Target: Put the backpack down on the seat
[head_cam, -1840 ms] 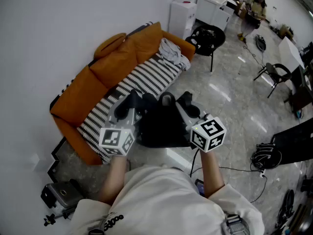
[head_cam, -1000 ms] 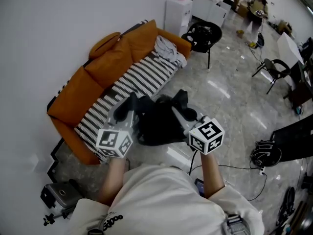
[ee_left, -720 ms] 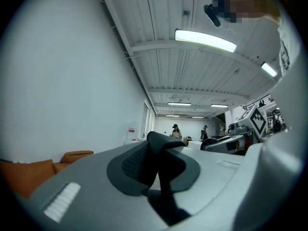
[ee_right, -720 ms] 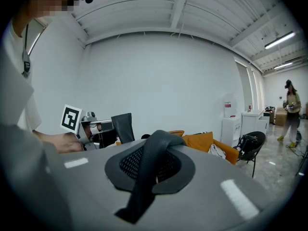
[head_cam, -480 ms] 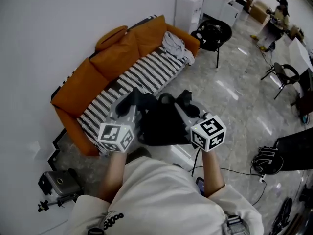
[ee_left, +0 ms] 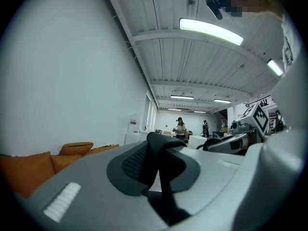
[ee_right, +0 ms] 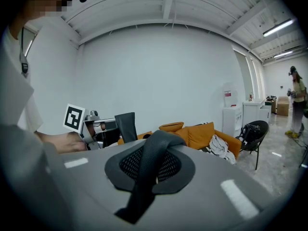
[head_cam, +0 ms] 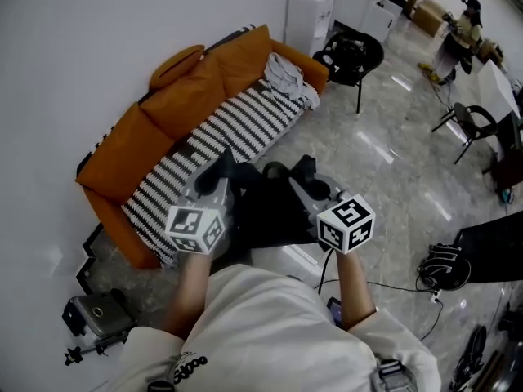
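Note:
A black backpack point(head_cam: 265, 211) hangs in front of me by its straps, over the floor just before the orange sofa point(head_cam: 131, 145). The sofa's seat wears a black-and-white striped cover point(head_cam: 233, 133). My left gripper point(head_cam: 224, 168) is shut on one black strap point(ee_left: 161, 165); that strap runs up between its jaws in the left gripper view. My right gripper point(head_cam: 304, 170) is shut on the other mesh-textured strap point(ee_right: 149, 170). In the right gripper view the left gripper point(ee_right: 103, 129) shows beside the sofa point(ee_right: 202, 134).
Grey clothes point(head_cam: 288, 82) lie at the sofa's far end. A black chair point(head_cam: 351, 54) and white cabinets point(head_cam: 309, 8) stand beyond it. A camera rig point(head_cam: 91, 318) sits on the floor at lower left, a black bag point(head_cam: 445, 269) and cable at right. A person point(head_cam: 467, 21) stands far off.
Both grippers and the backpack have sunk a little and drawn slightly nearer the sofa's front edge. Both grips on the straps are unchanged.

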